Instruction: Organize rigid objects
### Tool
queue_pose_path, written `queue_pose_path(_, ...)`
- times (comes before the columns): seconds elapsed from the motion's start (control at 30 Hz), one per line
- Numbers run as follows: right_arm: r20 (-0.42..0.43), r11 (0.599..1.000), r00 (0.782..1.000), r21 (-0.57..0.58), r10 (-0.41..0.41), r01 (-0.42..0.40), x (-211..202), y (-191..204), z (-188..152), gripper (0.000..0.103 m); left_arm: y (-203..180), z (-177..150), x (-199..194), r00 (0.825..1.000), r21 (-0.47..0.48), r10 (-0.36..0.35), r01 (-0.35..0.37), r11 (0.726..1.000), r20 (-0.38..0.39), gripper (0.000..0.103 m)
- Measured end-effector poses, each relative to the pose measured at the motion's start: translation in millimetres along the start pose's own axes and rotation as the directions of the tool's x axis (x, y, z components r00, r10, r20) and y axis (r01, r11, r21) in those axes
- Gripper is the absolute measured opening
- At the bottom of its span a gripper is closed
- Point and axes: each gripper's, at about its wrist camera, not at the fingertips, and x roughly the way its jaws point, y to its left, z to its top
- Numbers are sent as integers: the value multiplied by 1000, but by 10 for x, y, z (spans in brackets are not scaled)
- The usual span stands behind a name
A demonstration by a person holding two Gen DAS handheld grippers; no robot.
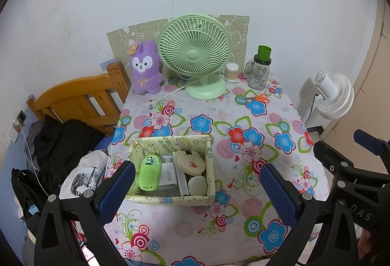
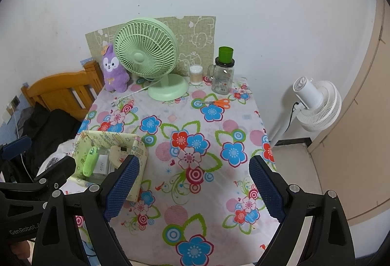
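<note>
Left tool spread wide, empty, above the box at the counter's near left. Right tool also spread, empty. Box holds green speaker, charger. Scissors far right.

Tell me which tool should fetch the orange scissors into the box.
Probably the right tool. It hangs open over the bare cloth, with the orange scissors straight ahead on its side of the table. The left tool, also open, faces the box on the table's left side.
</note>
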Motion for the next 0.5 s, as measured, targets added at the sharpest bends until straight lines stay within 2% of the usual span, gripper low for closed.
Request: queue_pose_path(0.5,-17,1000,1000,-26,16,-17,28,-38,147,93,8,84,25,1000,-21,16,-17,1000,-11,103)
